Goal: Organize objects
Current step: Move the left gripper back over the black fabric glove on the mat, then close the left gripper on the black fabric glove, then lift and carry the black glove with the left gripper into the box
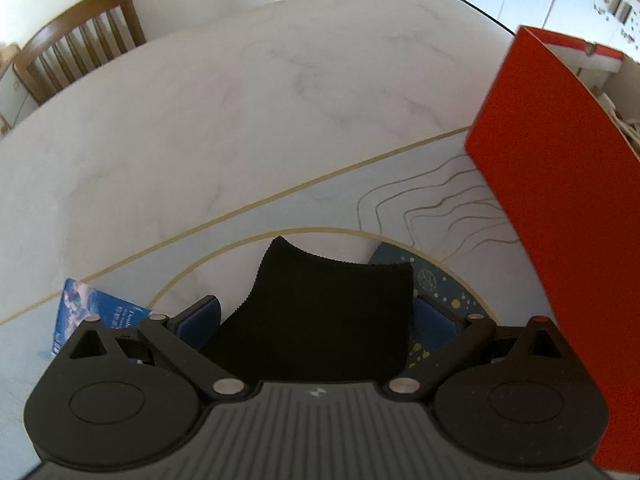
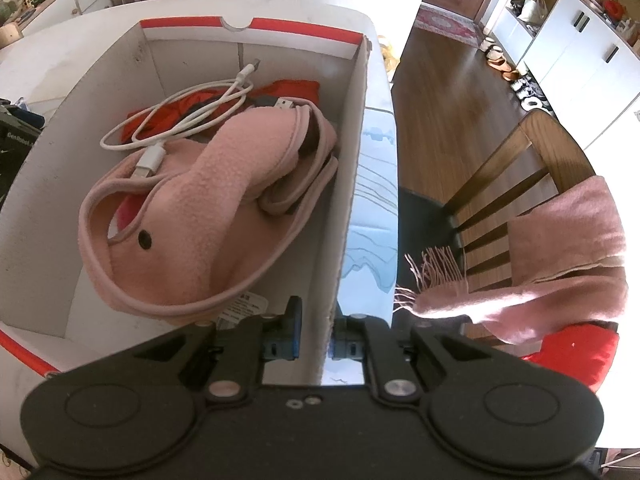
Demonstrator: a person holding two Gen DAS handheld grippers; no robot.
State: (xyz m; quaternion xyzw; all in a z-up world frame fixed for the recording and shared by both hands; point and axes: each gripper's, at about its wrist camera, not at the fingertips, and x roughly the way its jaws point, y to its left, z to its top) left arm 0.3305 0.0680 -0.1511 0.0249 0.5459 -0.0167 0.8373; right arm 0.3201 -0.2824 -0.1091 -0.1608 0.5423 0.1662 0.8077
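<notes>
Right gripper (image 2: 314, 346) jaws pinch the red-and-white cardboard box's (image 2: 352, 184) wall.
Left gripper (image 1: 316, 318) jaws stand spread around a black cloth (image 1: 320, 316) on the marble surface (image 1: 200, 140).

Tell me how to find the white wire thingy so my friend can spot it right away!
Look for the big cardboard box with red trim standing on the table. Inside, a fluffy pink fleece garment fills most of the floor. The white charging cable lies coiled in loops on top of it, the only thin, shiny, stringy thing there, with a plug at each end.
</notes>
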